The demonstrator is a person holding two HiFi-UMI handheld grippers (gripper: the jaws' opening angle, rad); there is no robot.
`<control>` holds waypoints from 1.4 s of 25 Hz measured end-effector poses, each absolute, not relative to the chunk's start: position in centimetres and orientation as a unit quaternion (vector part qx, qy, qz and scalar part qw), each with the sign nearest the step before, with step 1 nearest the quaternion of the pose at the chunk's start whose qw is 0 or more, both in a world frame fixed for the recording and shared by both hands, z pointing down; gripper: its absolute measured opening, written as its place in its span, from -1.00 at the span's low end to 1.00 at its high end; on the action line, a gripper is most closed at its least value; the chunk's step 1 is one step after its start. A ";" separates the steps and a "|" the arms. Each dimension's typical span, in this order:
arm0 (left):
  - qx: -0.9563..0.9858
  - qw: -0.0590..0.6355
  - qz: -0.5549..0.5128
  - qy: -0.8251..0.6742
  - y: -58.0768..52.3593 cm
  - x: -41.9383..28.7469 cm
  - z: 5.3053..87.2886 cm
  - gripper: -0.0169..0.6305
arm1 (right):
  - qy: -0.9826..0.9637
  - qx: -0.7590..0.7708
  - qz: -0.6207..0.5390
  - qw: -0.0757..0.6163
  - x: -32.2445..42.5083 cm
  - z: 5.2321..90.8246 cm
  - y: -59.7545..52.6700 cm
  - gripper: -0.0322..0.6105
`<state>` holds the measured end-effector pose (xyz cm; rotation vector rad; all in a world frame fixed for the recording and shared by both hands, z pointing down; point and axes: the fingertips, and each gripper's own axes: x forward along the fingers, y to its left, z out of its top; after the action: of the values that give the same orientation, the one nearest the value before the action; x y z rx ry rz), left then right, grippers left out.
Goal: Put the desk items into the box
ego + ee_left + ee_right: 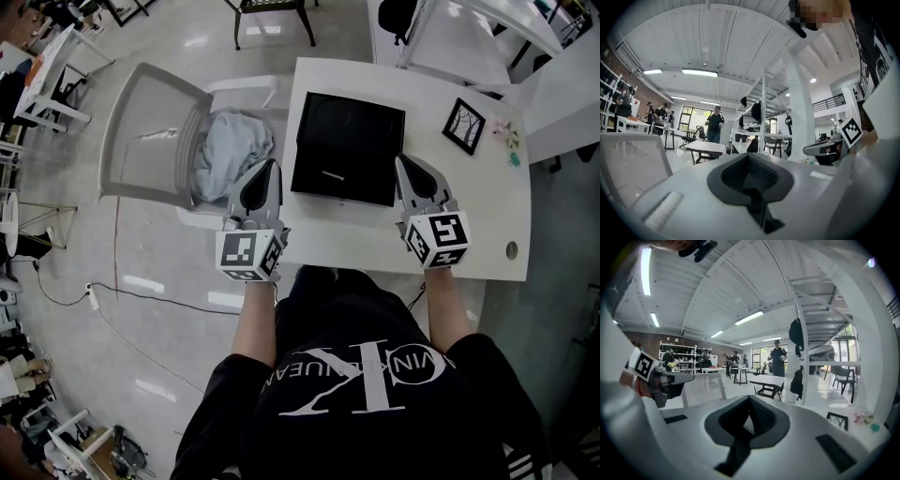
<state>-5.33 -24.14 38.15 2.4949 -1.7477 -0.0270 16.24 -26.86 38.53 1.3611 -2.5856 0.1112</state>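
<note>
Head view: I am holding the left gripper [270,169] beside the desk's [487,225] left edge and the right gripper [403,164] above its near side. Both finger pairs are pressed together, empty. A black flat item [347,150] is lying between the two fingertips, and a framed picture [464,125] is sitting beyond the right fingers. The open box [150,131] is standing left of the left fingers.

Left gripper view: the closed fingers are pointing across the room, and no desk items are showing.

Right gripper view: unlike there, the picture [837,420] is appearing right of the fingers. I am judging that closed fingers would shove the flat item rather than grip it.
</note>
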 end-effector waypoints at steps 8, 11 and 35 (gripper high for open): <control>0.816 0.041 -0.011 -0.576 -24.8 -5.6 37.6 -0.92 | -0.877 0.471 0.025 0.090 16.7 37.6 -27.3 -0.86; 0.816 0.040 -0.012 -0.577 -24.9 -5.6 37.5 -0.92 | -0.877 0.473 0.021 0.086 16.7 37.5 -27.4 -0.86; 0.823 0.030 -0.012 -0.567 -26.9 -4.2 36.7 -0.92 | -0.872 0.484 0.012 0.073 17.9 36.7 -28.8 -0.86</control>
<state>-4.21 -26.93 36.70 2.5371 -1.7481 -0.0370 17.86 -28.81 36.66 1.4533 -2.6184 0.0363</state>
